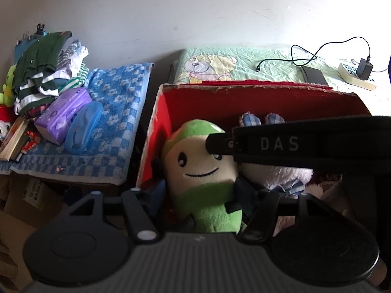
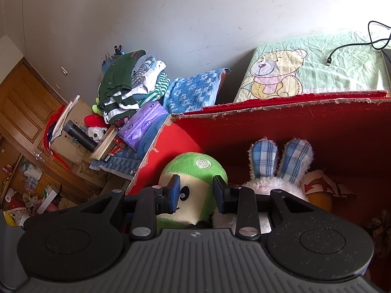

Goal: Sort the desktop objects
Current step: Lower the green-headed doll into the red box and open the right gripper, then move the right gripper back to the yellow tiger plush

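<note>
A green and cream plush toy (image 1: 205, 171) with a smiling face stands in the red cardboard box (image 1: 244, 86). My left gripper (image 1: 200, 193) is open, its two fingers wide apart on either side of the toy's body. My right gripper (image 2: 196, 193) is open just over the toy's head (image 2: 195, 168), a pad on each side of its eye. In the left wrist view one of its fingers (image 1: 220, 144) crosses the toy's face. A white rabbit plush with blue plaid ears (image 2: 264, 158) sits to the right in the same box (image 2: 293, 102).
Left of the box, a blue checked towel (image 1: 117, 112) carries a purple tissue pack (image 1: 66, 112), a blue case (image 1: 84, 128), a clothes pile (image 1: 44, 73) and books (image 1: 14, 136). Behind it, a bear-print cloth (image 1: 244, 66) holds a power strip (image 1: 356, 78) and cable. An orange plush (image 2: 320, 188) lies in the box.
</note>
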`<state>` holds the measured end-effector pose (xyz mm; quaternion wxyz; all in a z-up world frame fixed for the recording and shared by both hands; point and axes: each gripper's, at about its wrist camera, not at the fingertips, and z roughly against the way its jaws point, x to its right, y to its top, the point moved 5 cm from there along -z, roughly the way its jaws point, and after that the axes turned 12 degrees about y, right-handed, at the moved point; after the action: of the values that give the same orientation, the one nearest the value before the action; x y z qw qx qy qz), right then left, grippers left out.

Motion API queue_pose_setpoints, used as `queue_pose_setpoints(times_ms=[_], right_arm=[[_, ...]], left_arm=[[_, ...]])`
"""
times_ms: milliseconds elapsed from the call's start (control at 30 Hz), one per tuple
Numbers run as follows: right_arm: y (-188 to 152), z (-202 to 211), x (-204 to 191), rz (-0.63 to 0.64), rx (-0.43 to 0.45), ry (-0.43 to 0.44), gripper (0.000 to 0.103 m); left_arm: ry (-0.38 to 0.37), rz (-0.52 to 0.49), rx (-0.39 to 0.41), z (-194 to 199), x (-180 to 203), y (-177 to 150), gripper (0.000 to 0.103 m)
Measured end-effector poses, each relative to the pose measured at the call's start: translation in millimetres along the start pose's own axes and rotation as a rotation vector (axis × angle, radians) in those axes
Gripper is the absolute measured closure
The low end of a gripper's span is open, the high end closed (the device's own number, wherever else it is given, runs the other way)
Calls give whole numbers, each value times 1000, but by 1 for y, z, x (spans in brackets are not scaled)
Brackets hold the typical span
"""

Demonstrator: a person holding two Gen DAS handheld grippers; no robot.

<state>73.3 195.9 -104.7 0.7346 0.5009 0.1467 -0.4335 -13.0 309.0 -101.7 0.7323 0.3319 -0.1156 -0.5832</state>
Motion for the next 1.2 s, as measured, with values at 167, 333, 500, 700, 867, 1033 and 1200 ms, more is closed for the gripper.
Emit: queue_pose_setpoints(times_ms=[167,333,500,700,867,1033,1200], right_arm=[[0,0,0,1,0,-6,69],[0,-1,0,7,-3,-2,69],[0,4,-1,7,17,8,69],[-3,34,-6,-11,84,41,69],[1,74,-3,-46,174,59,69],[2,111,10,-70,230,52,68],[5,142,28,-97,268,50,68]], left_arm=[[-3,-3,5,4,0,-2,36],[-12,2,6,7,0,-6,35],[-6,-1,16,12,0,-6,33],[-14,-11,57,30,2,-4,30],[-31,-32,84,46,14,-1,30],[-51,-48,112,65,29,0,30],[-104,-48,130,84,55,7,30]])
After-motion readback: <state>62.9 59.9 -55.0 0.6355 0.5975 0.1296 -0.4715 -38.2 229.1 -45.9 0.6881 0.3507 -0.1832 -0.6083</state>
